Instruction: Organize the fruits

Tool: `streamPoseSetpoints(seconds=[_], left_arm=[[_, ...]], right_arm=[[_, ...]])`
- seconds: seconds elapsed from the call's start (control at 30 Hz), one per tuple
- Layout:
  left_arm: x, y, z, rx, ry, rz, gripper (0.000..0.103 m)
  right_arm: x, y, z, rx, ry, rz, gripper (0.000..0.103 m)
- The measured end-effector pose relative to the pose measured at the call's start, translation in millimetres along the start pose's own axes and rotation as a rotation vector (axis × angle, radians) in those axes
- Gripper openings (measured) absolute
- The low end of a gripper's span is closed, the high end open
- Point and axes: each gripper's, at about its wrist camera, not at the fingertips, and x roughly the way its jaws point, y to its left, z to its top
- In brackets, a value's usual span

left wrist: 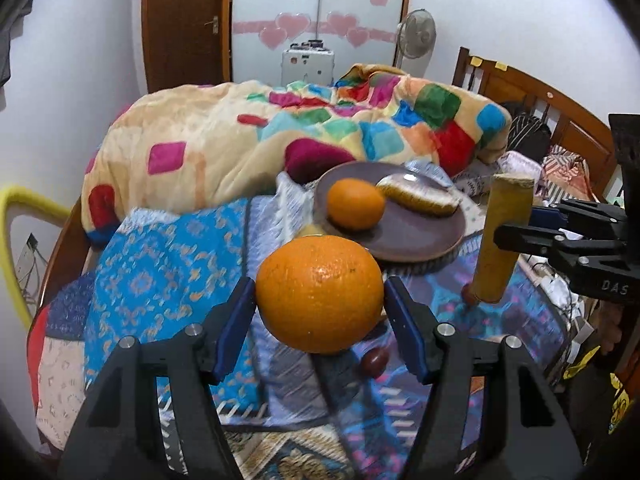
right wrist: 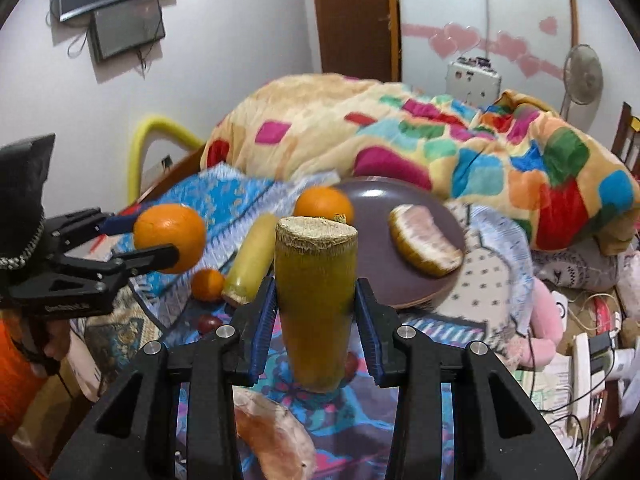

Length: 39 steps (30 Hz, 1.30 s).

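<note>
My left gripper (left wrist: 320, 304) is shut on a large orange (left wrist: 320, 292), held above the patterned bed cover; the right wrist view shows the pair at the left, left gripper (right wrist: 148, 236) and orange (right wrist: 170, 236). My right gripper (right wrist: 316, 300) is shut on an upright yellow-green sugarcane piece (right wrist: 316, 280); in the left wrist view that gripper (left wrist: 516, 226) and cane (left wrist: 504, 240) are at the right. Behind both lies a brown plate (left wrist: 420, 240) (right wrist: 372, 248) bearing a second orange (left wrist: 355, 204) (right wrist: 324, 204) and a peeled pomelo segment (left wrist: 418, 196) (right wrist: 424, 240).
On the cover lie another cane piece (right wrist: 252, 260), a small orange (right wrist: 207, 285), a dark red fruit (right wrist: 209, 324) (left wrist: 374, 362) and a pomelo segment (right wrist: 276, 440). A bunched colourful blanket (left wrist: 280, 132) rises behind the plate. Cables and clutter (right wrist: 580, 340) fill the right side.
</note>
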Motion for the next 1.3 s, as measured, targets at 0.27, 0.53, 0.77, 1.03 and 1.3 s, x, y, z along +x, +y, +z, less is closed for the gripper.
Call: streamPoseSetpoints(seconds=[0.27,0.53,0.77,1.03,1.3], left_arm=[[18,-28,25,0.013,-0.022,-0.044,0.065],[55,-49,38,0.044,0.017,-0.067,0.064],[67,-63,49,0.102,-0.008,-0.062,0.042],[89,-64,48,0.132,0.018,-0.008,0.042],[96,-46,47,0.061,0.048,-0.047,0.042]], right_arm=[[-13,-18,17,0.012,-0.070,-0.042,0.036],[14,-37,26,0.016,-0.052,-0.062,0.036],[40,-51,27,0.031,-0.007,-0.062,0.036],[61,-54,30,0.044,0.002,-0.046,0.036],[74,-55,32,0.059,0.007,-0.023,0.036]])
